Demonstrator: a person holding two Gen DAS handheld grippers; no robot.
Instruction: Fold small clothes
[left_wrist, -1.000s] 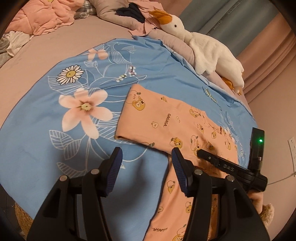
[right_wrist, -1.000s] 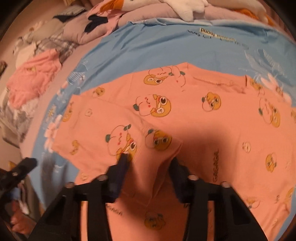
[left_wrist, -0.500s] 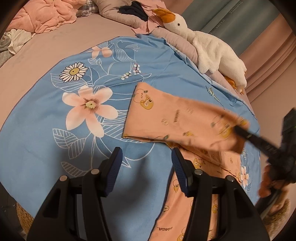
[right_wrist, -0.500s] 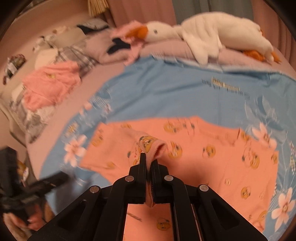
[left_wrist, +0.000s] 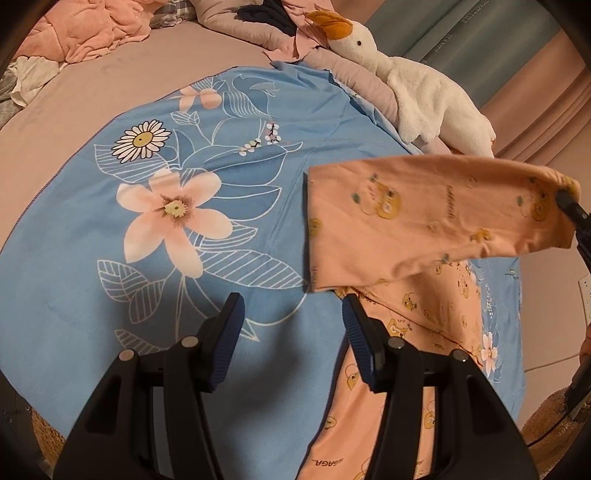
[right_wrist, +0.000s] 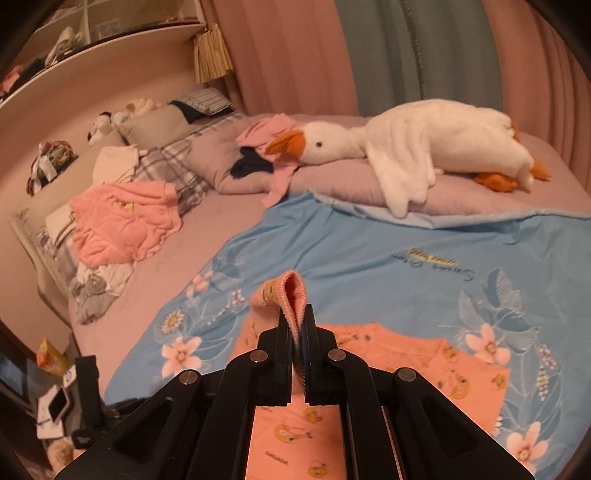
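Blue floral sheet (left_wrist: 110, 302) covers the bed under you — your right gripper (right_wrist: 297, 332) has its jaws clamped on the peach garment (left_wrist: 424, 221), lifting one part clear to fold across; your left gripper (left_wrist: 291, 325) hangs with jaws wide apart, garment just ahead-right

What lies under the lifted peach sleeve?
Under the peach sleeve: the blue floral sheet and the garment's body. Whatever the sleeve overlaps is hidden.
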